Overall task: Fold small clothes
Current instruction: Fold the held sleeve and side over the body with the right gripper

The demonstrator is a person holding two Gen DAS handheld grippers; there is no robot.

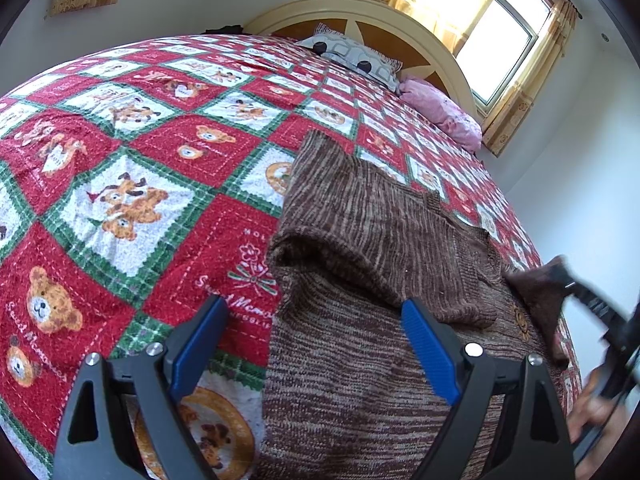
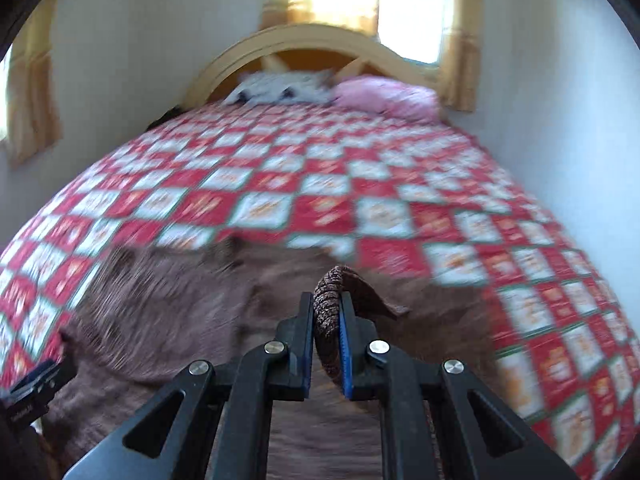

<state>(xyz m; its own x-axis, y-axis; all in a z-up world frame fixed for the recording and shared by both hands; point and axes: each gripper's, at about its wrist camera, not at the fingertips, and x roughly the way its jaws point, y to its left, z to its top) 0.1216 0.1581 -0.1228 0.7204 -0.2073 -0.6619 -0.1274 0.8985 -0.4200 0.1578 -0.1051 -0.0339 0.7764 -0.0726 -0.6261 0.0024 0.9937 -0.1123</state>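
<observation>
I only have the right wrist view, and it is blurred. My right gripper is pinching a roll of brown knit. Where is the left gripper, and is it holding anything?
Observer: The left gripper is wide open, holding nothing, above the near part of the brown sweater.
Operator: Is any of the sweater folded yet?
Observer: Yes, the left wrist view shows one sleeve folded across the body.
Operator: Where is my right gripper relative to the left?
Observer: The right gripper enters the left wrist view at its right edge, lifting the sweater's far side.

Bed, red-white teddy quilt; arched cream headboard; two pillows; sunlit window, yellow curtains; white walls.
</observation>
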